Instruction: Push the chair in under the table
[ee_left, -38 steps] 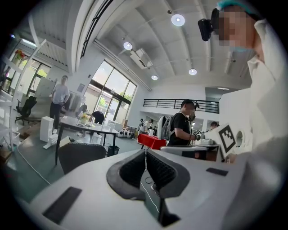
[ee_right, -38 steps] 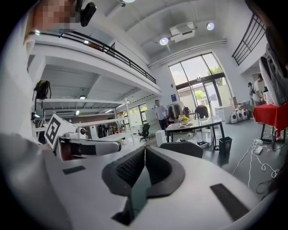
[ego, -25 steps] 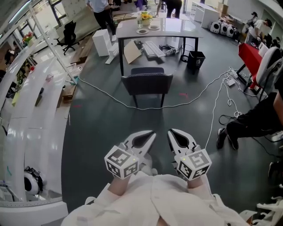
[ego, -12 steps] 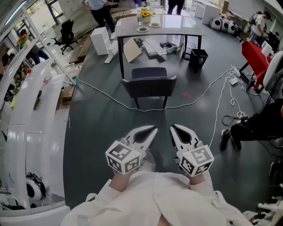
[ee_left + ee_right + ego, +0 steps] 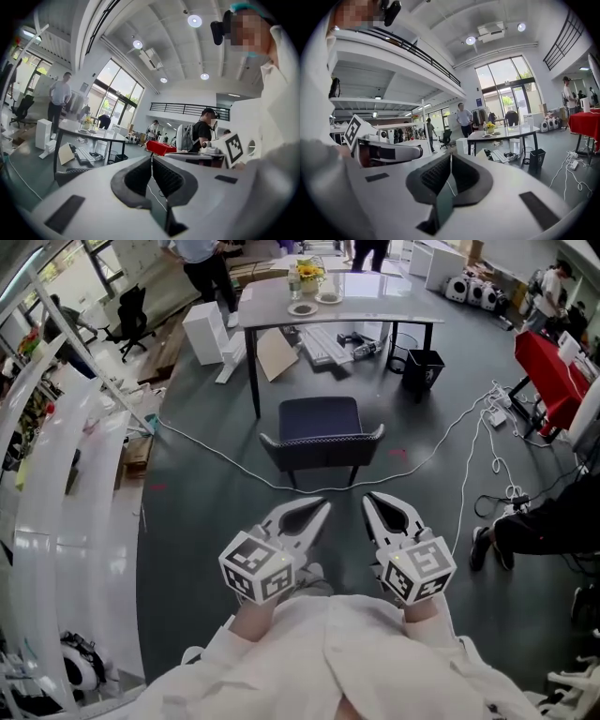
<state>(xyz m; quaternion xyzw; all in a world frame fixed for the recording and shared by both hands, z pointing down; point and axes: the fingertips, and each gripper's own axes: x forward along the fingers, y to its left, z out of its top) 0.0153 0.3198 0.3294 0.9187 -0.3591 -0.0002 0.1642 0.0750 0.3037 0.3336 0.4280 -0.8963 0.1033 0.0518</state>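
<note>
Ahead, the chair (image 5: pixel 322 427) stands on the dark floor (image 5: pixel 211 521) just on the near side of the table (image 5: pixel 394 304), its seat out from under the top. The left claw (image 5: pixel 323 508) and right claw (image 5: pixel 368 499) are each pressed together and empty, side by side, near the chair but apart from it.
</note>
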